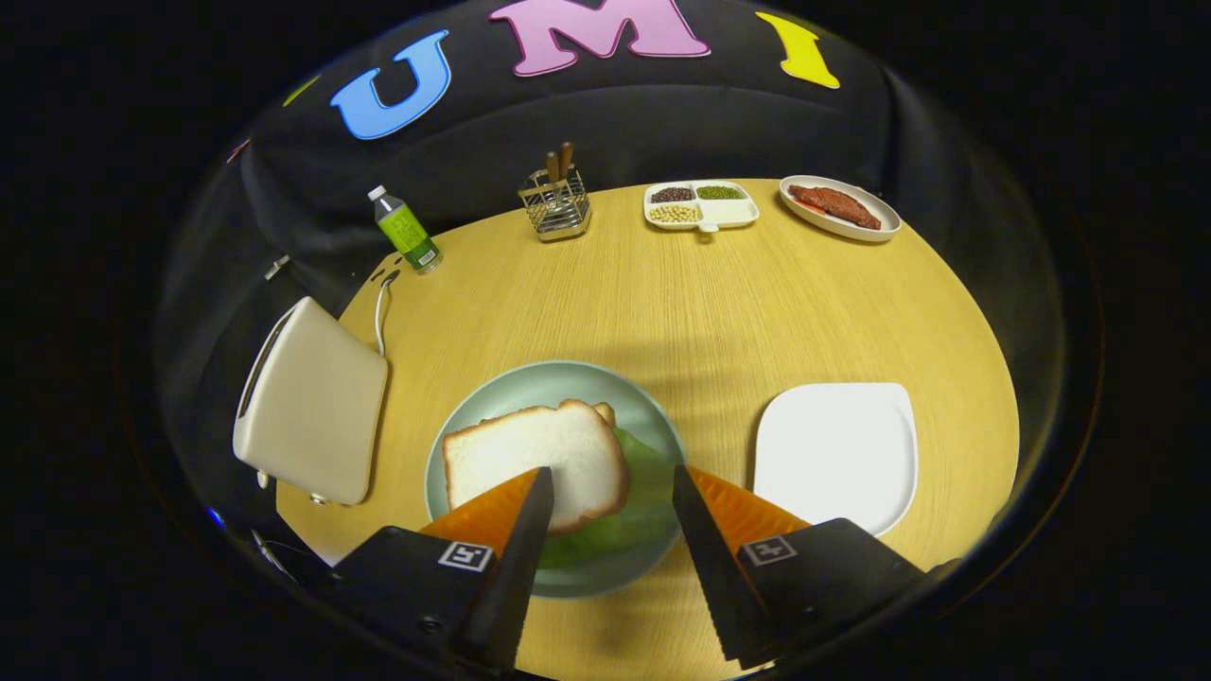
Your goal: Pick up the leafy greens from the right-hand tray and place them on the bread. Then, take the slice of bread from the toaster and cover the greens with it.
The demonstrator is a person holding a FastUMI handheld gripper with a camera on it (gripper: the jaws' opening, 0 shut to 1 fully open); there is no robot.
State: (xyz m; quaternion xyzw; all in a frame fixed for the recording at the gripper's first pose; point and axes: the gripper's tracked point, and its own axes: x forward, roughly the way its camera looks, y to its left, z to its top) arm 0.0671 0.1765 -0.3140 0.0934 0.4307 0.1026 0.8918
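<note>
Hand-held gripper (pixel 605 478) spread wide, two fingers apart, pinching nothing; one round green plate (pixel 473 421) just ahead of and between them on the worktop (pixel 681 312); on it one top slice of bread (pixel 530 454) lying over the leafy greens (pixel 643 492), crust of a second slice (pixel 604 410) peeking out behind; one toaster (pixel 312 407) beside the plate on the left; one white tray (pixel 837 454) on the right; beyond: one bottle (pixel 405 230), one wire utensil holder (pixel 556 200), one four-part dish (pixel 701 205), one plate of meat (pixel 838 207)
</note>
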